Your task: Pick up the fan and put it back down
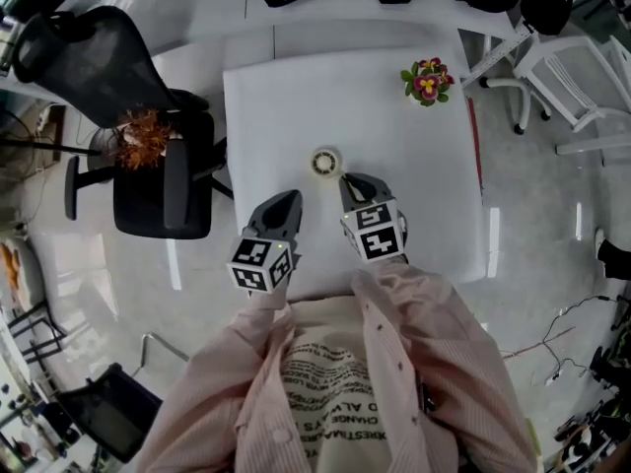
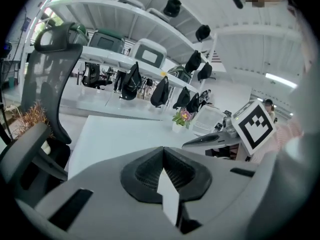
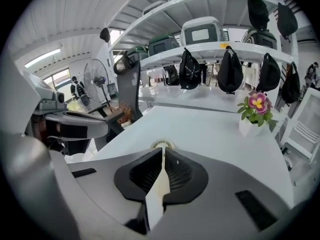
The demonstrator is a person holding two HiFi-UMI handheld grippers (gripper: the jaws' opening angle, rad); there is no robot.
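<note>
A small round cream-coloured fan (image 1: 325, 162) lies flat on the white square counter (image 1: 286, 97). It sits just ahead of the right tool (image 1: 352, 181), a little to that tool's left, and ahead and to the right of the left tool (image 1: 287, 201). It is held by neither tool.

In the right gripper view the right tool (image 3: 163, 150) is clenched, its two dark ribbed pads meeting along the middle with nothing between them. The fan (image 3: 162, 144) peeks out just past its tip.

The left tool (image 2: 163, 150) is likewise clenched and empty in its own view. The bare counter (image 2: 115, 136) stretches ahead of it, with the right tool's marker cube off to its right.

A small white pot of pink and yellow flowers (image 1: 427, 82) stands well beyond the right tool, to its right, near the far corner of the counter. A black mesh office chair (image 1: 148, 156) stands off the counter's edge, to the left of the left tool. The person's pink striped sleeves (image 1: 434, 313) reach forward behind both tools.
</note>
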